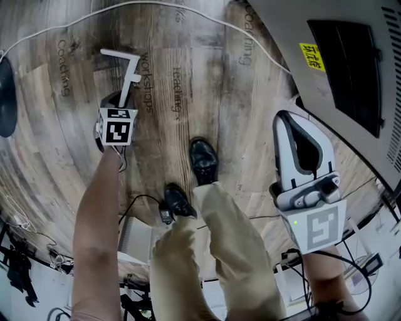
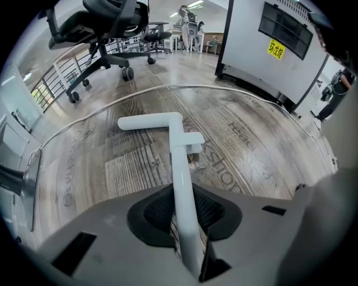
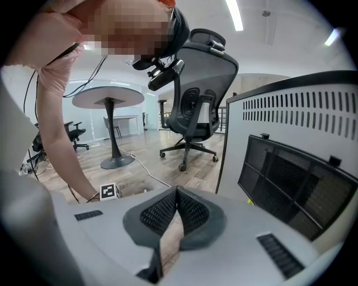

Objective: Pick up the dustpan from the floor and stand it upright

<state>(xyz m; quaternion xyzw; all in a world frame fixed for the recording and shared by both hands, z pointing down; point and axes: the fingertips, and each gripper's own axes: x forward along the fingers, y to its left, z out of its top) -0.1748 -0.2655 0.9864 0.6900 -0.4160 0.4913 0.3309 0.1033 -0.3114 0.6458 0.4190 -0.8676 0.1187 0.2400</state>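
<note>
White tubing marks the dustpan handle (image 1: pixel 130 74).

Head view: the handle lies at 11 o'clock from the person's black shoes (image 1: pixel 203 160), above the wood-grain floor (image 1: pixel 188 75). The left gripper (image 1: pixel 120 103) has it clamped below the T-shaped end. The pan itself is not visible. The right gripper (image 1: pixel 285 119) hangs at 3 o'clock, beside a grey cabinet (image 1: pixel 294 19).

Left gripper view: both jaws press on the tube, which runs away toward 12 o'clock. An office chair (image 2: pixel 95 22) stands at 11 o'clock.

Right gripper view: the jaw tips meet with nothing between them.

Judged step: the pickup grip is made; standing the dustpan upright remains. Next, the handle likely needs swinging to vertical and lowering until the pan seats, without the smooth tube twisting.
</note>
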